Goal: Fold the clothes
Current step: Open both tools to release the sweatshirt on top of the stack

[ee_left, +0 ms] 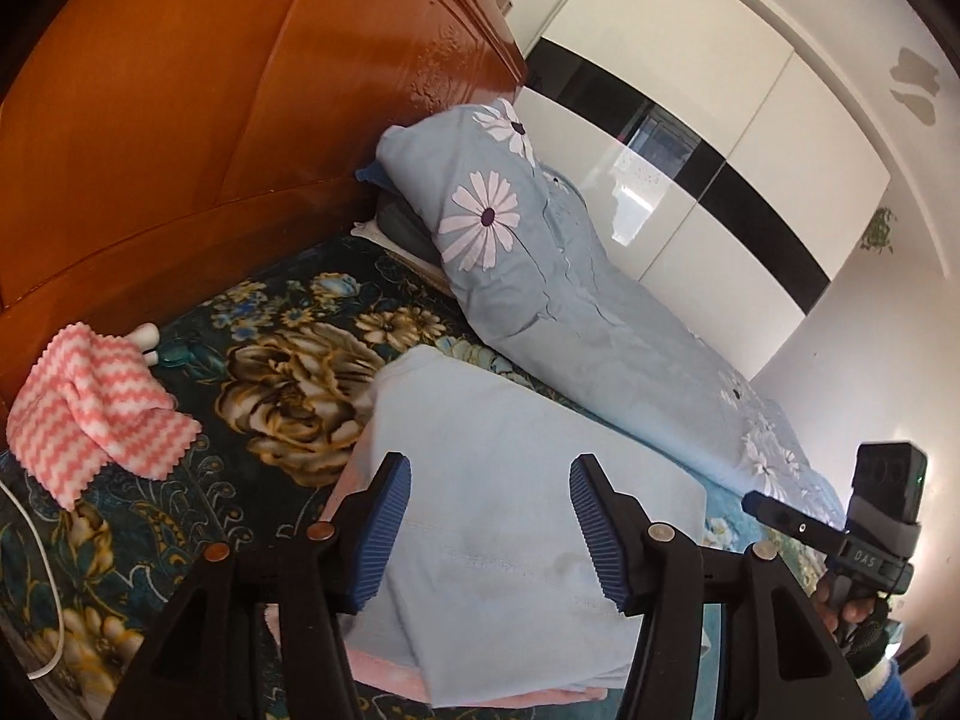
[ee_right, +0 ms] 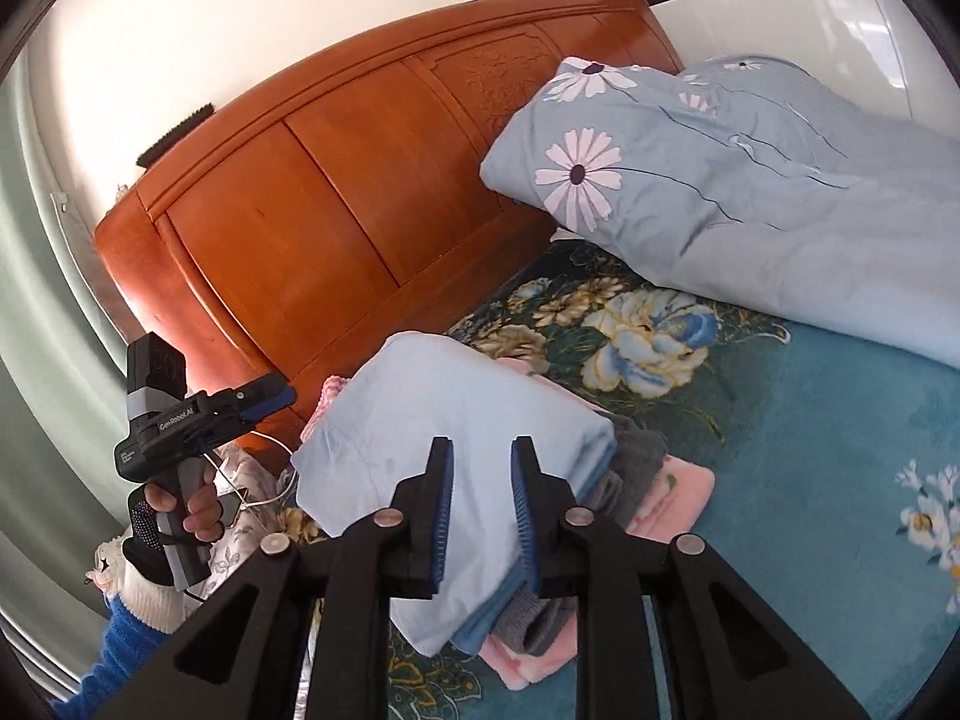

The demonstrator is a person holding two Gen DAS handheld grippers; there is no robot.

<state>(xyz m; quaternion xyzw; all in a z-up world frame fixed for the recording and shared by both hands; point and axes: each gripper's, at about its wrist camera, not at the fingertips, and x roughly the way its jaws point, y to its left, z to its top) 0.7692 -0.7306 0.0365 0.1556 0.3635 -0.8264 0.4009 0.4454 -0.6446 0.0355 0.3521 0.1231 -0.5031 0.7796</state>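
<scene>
Lying folded atop a stack on the bed, the light blue garment [ee_left: 516, 516] sits just beyond both spread, empty jaws; any further handling should keep its edges squared.

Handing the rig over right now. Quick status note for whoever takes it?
Left gripper: open, empty, above the stack.
Right gripper: open with a narrower gap, empty, also over it.
Folded light blue garment tops the stack, with grey garment and pink garment below, on the floral bedspread.
Left: pink-and-white striped cloth lies crumpled near the headboard, apparently unfolded.
</scene>
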